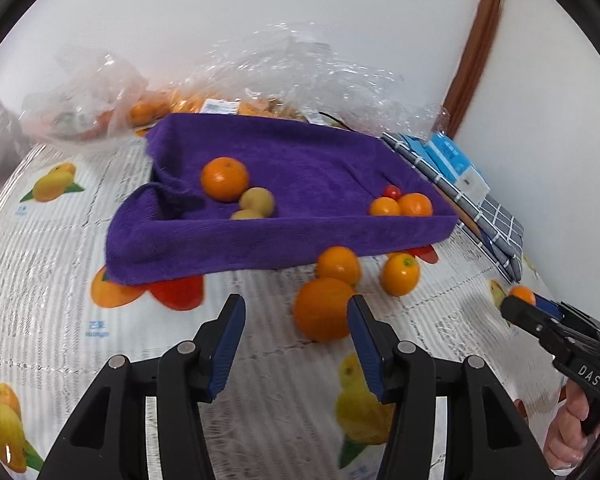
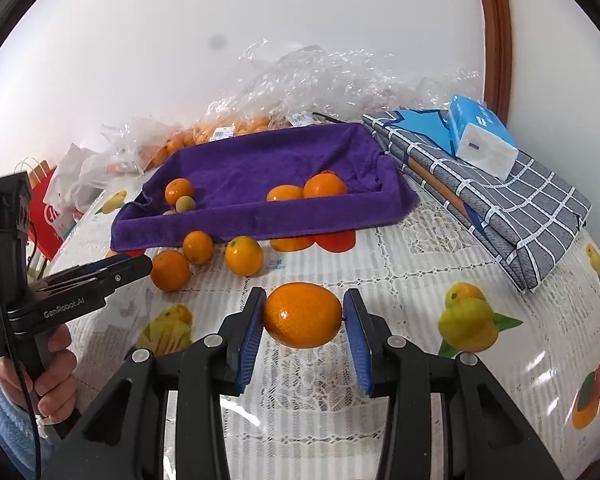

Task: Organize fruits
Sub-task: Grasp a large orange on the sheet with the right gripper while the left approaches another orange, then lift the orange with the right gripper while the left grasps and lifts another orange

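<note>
The right gripper (image 2: 303,316) sits closest to its own lens, its jaws clamped on an orange (image 2: 302,315) held clear of the bench (image 2: 400,280), the blue pads (image 2: 252,332) pressing its two ends. The left gripper (image 1: 296,312) has its jaws open with nothing between them, and one finger stands just in front of the nearest loose orange (image 1: 322,308).

The purple tray (image 1: 284,236), a towel-lined box, lies further back on the bench. It already holds one orange with two pale yellow fruits (image 1: 257,201) at its left end, and two oranges with a small red fruit (image 1: 392,191) at its right end. Three oranges are loose just in front of the tray.

The step in hand looks like carrying the gripped orange into the tray. To do it well, lift the fruit over the soft front wall rather than pushing through it, since the towel edge could sag or snag. Set it down among the oranges, low, before releasing, so it does not roll into the other fruit. Keep the squeeze gentle; the skin will bruise. The left gripper should shift right to centre on its orange before closing, and stay out of the right one's path.
</note>
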